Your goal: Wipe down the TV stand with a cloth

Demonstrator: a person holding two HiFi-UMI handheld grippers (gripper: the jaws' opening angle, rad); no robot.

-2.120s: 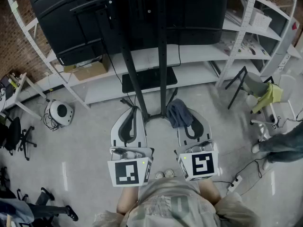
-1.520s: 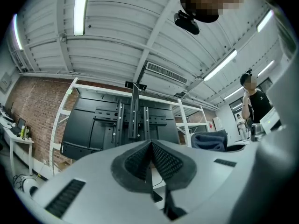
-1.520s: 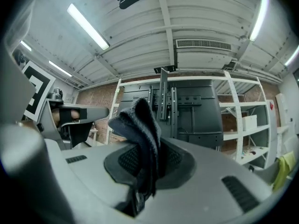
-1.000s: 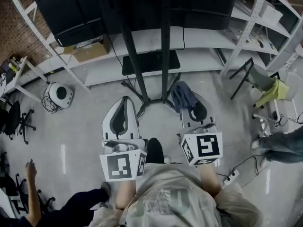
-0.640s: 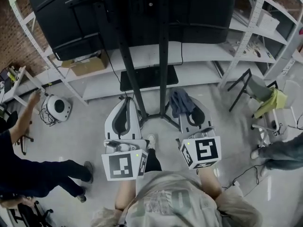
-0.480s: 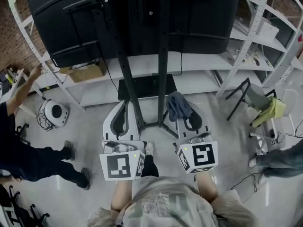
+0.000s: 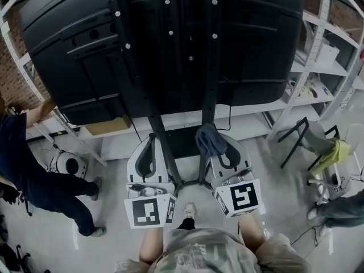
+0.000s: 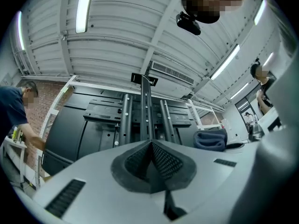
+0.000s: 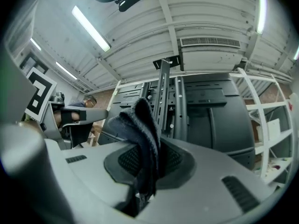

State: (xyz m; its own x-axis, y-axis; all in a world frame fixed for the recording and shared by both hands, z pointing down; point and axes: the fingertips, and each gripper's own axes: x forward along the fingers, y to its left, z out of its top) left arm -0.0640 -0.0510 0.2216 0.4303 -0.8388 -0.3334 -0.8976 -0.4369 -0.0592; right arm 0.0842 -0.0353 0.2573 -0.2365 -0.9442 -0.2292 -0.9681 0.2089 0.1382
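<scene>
The right claw (image 7: 219,148) is clenched on a dark blue cloth (image 7: 209,139), which bunches up above its jaws. The cloth is close to the right black post of the TV stand (image 7: 207,90); whether they touch cannot be told. The left claw (image 7: 152,147) is clenched shut on nothing, near the left post. Both claws point at the back of the black TV (image 7: 85,61). A person (image 7: 34,169) in dark clothes stands far left, beside white shelves (image 7: 327,67).
</scene>
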